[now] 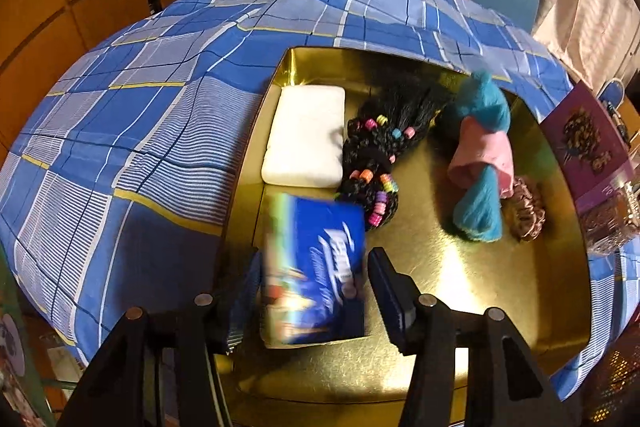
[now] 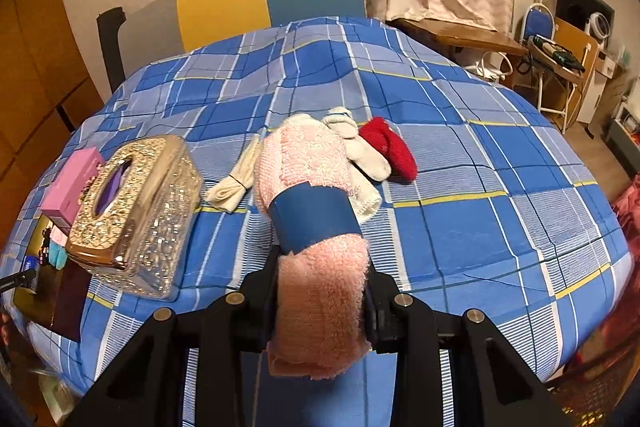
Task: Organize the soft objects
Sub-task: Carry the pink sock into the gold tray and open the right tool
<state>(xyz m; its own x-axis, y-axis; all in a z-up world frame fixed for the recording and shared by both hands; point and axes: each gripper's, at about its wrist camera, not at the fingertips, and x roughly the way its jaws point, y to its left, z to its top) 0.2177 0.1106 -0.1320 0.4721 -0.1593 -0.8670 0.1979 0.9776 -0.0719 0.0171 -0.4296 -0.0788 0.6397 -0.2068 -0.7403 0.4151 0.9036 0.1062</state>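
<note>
Left fingers point(image 1: 256, 291) spread around tissue pack point(image 1: 314, 267), right fingers point(image 2: 372, 291) clamping pink towel roll point(image 2: 320, 291).

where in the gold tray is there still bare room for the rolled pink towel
The gold tray is bare along its near right, between the blue tissue pack and the turquoise doll. The far left is crowded: white pack and beaded black braids touch. The right claw holds the rolled pink towel.

Table under blue plaid cloth point(image 2: 460, 155). Directly on cloth: gold tray point(image 1: 460, 267) at 9 o'clock, jewelled tissue box point(image 2: 136, 215) beside it, pink box point(image 2: 70, 185) touching that, socks point(image 2: 360, 143) and red mitten point(image 2: 390, 147) at centre.
</note>
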